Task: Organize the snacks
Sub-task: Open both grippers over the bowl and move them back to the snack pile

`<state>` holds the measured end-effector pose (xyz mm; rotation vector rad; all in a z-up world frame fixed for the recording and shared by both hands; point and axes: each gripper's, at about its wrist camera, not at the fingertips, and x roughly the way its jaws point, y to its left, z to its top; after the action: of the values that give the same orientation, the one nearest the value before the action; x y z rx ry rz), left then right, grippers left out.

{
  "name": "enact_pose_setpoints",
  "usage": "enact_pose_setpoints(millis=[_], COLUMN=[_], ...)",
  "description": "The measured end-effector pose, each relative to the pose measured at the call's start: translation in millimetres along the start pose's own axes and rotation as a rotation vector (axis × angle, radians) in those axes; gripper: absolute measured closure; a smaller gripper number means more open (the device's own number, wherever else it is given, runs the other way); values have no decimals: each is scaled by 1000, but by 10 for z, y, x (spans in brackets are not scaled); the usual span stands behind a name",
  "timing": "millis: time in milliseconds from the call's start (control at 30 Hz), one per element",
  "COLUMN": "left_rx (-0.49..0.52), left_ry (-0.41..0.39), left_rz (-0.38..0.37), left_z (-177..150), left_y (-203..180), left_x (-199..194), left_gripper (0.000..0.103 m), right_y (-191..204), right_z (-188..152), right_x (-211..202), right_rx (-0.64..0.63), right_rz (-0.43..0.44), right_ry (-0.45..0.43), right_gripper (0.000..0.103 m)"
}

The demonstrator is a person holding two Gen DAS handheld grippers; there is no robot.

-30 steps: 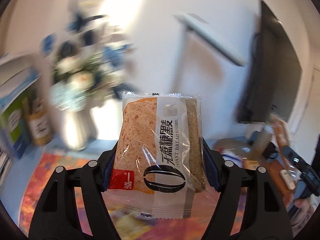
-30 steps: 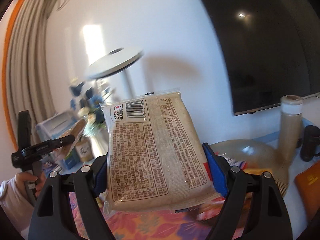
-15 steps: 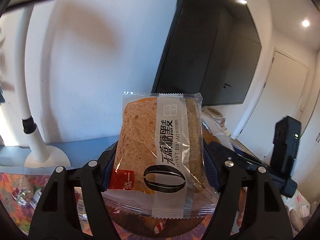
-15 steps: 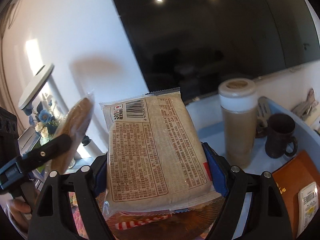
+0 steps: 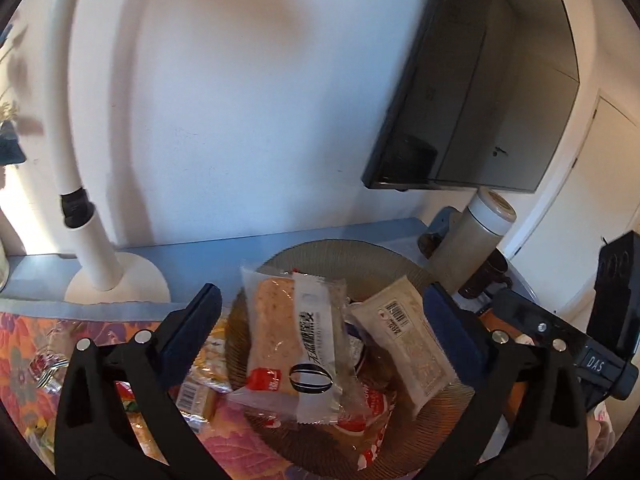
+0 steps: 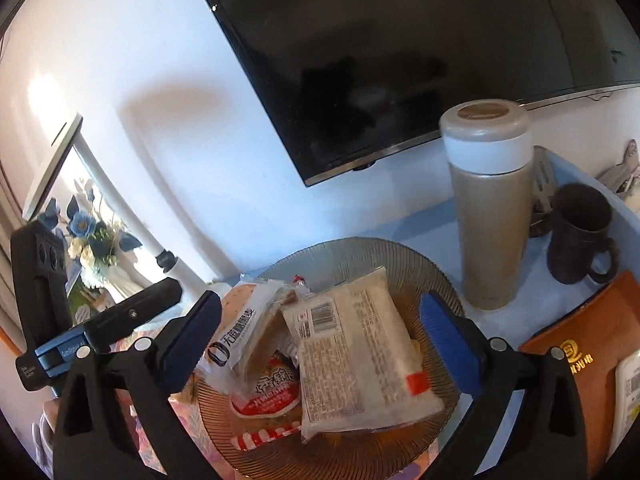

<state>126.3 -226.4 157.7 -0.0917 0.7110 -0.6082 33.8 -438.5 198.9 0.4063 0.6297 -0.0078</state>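
Note:
A clear packet of toast bread (image 5: 296, 344) lies tilted in the ribbed brown glass plate (image 5: 340, 248). Over it my left gripper (image 5: 320, 320) has its jaws opening wide, and the blue pads (image 5: 192, 320) stand clear of the wrapper. Beside the toast rests a pale packet (image 6: 360, 360) with its barcode side up, on the same plate (image 6: 360, 248). My right gripper (image 6: 320, 320) hangs over this packet, jaws opening, pads off it. Red-and-white snack packets (image 6: 268, 396) lie underneath both. In the right wrist view the toast packet (image 6: 248, 332) leans at the left.
A tan flask (image 6: 488, 208) and a dark mug (image 6: 580, 236) stand right of the plate, with an orange booklet (image 6: 580, 360) in front. A white lamp base (image 5: 116, 280) sits at the left. Loose packets (image 5: 196, 392) lie on the floral cloth (image 5: 24, 344). A wall screen (image 6: 400, 60) hangs above.
Both grippers swung over the plate and tipped downward. Each let go of its packet, and both packets now lie in the plate. The jaws stand much wider than before.

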Motion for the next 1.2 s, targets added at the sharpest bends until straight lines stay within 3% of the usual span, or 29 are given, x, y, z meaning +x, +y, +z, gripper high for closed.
enact_pose_setpoints(millis=[133, 267, 500, 633, 800, 900, 967, 1067, 1100, 1200], left_rx=[-44, -77, -159, -251, -287, -242, -230, -284, -299, -249], left_ry=[34, -13, -91, -75, 2, 60, 153, 247, 257, 188], left_rz=[12, 27, 192, 271, 338, 277, 199, 168, 161, 209], left_z=[24, 3, -229, -526, -961, -1205, -1375, -1549, -1591, -1634], left_y=[182, 454, 1398, 2022, 2464, 2508, 2552, 2685, 2717, 2664], left_x=[-168, -632, -1727, -2033, -1958, -1719, -1467, -1182, -1122, -1059], left_gripper=[3, 3, 3, 3, 3, 3, 3, 3, 3, 3], right_y=[119, 461, 1428, 1935, 2272, 2312, 2317, 2361, 2402, 2448], right_z=[-16, -43, -303, -709, -1248, -1453, -1567, -1632, -1652, -1729], right_x=[-160, -358, -473, -221, 318, 644, 888, 1133, 1220, 1511], right_rx=[26, 14, -58, -93, -125, -132, -126, -144, -157, -174], right_rz=[9, 39, 173, 201, 174, 135, 103, 73, 54, -21], right_ry=[-10, -47, -62, 9, 137, 204, 259, 295, 288, 321], right_gripper=[5, 5, 5, 5, 5, 5, 5, 5, 5, 5])
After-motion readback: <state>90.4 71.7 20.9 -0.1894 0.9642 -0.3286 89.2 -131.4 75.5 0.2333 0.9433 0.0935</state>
